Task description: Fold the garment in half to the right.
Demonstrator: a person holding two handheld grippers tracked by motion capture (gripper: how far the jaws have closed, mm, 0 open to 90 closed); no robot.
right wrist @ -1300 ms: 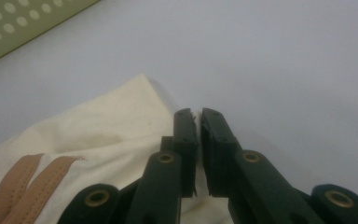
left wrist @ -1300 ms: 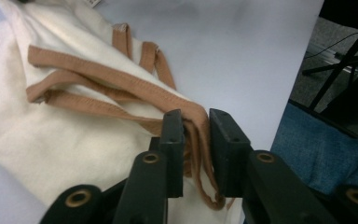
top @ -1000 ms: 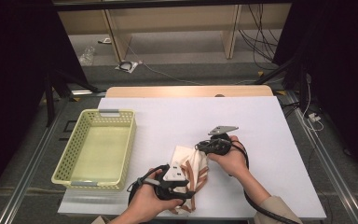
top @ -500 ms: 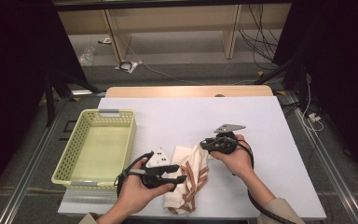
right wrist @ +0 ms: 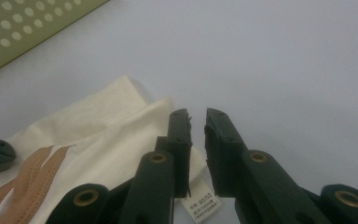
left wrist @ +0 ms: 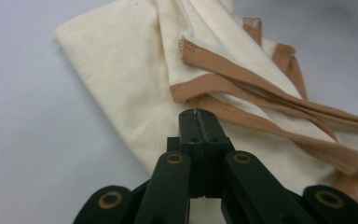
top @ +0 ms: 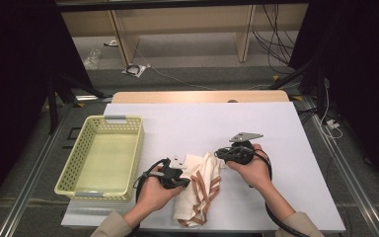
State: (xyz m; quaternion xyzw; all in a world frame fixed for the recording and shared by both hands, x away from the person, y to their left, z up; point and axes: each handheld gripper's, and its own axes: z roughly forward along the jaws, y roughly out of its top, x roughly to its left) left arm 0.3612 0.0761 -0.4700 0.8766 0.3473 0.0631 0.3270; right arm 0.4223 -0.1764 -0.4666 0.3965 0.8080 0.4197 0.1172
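A cream cloth [top: 202, 190] with brown trim lies crumpled on the white table [top: 202, 123] near the front edge. My left gripper [top: 185, 183] is at the cloth's left edge. In the left gripper view its jaws [left wrist: 199, 114] have just closed and stand pressed together over the cream cloth [left wrist: 121, 70], with no fabric seen between them. My right gripper [top: 219, 154] is at the cloth's upper right corner. Its jaws [right wrist: 198, 123] have been closing and keep a narrow gap; the cloth [right wrist: 88, 121] reaches the left jaw and a white label [right wrist: 200, 203] lies below.
A yellow-green perforated basket [top: 61, 173] stands at the table's left, its wall [right wrist: 18, 32] also in the right gripper view. The far half of the table is bare white. Cables and shelf legs are on the floor beyond the table.
The left hand drew away to the left, then came back right and down to the cloth's edge. The cloth, earlier bunched up between the grippers, lies flatter. The right hand has barely moved.
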